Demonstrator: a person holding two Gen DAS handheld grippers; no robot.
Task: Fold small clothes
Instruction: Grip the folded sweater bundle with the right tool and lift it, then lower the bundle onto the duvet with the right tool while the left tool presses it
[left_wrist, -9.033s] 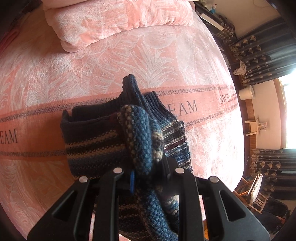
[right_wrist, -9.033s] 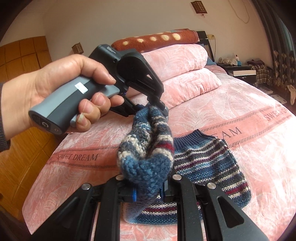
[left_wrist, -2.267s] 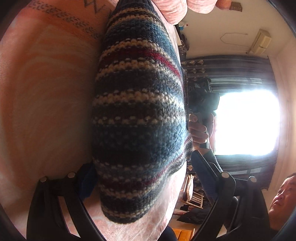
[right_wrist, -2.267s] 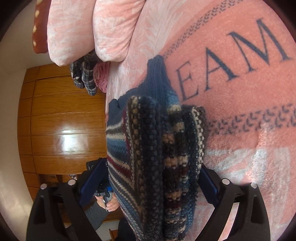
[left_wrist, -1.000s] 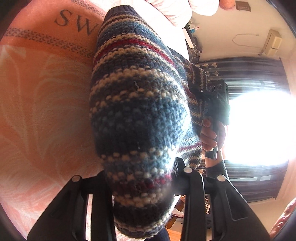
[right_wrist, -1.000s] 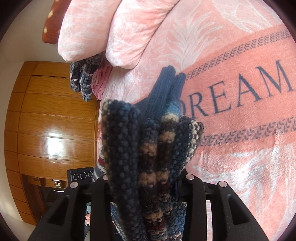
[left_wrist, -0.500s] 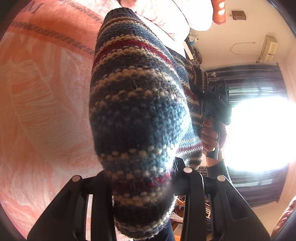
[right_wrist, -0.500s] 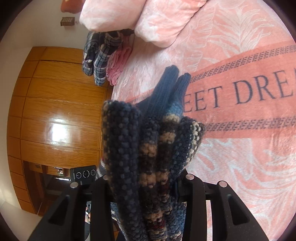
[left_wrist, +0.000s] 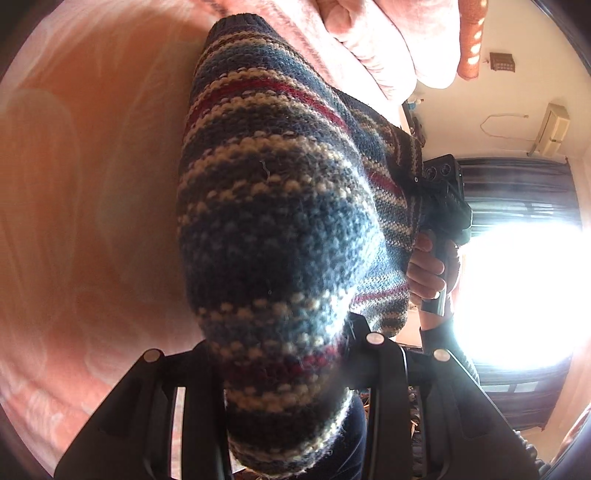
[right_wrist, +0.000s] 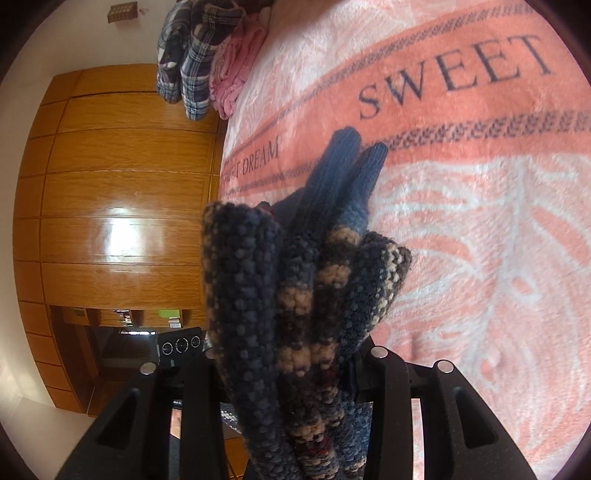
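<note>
One striped knitted garment (left_wrist: 280, 229) is seen, a small sweater in bands of blue, cream and red, and it is held off the bed by both grippers at once. In the left wrist view the left gripper (left_wrist: 284, 354) is pinched on a thick bunched fold of the knit, which bulges up between and over the two black jaws and hides their tips; the rest of the fabric is stretched away towards the far side, where the right gripper (left_wrist: 441, 195) is seen gripping the opposite edge, its handle held by one hand (left_wrist: 424, 269) with a dark sleeve at the wrist. In the right wrist view the right gripper (right_wrist: 291, 362) is closed on several stacked layers of the same garment (right_wrist: 295, 295), roughly four folded edges being counted side by side between the jaws, with two dark blue ribbed ends standing up beyond them. Below the garment one pink bedspread (right_wrist: 480, 221) with leaf patterns and a salmon band lettered "SWEET DREAM" is spread over the bed. At the bed's far edge one plaid cloth (right_wrist: 188, 48) and one pink cloth (right_wrist: 236, 66) are piled together, touching. Behind them a wooden panelled wall (right_wrist: 118, 184) is seen. Pink pillows (left_wrist: 373, 40) are visible in the left view, and a bright window (left_wrist: 517, 291) beyond.
</note>
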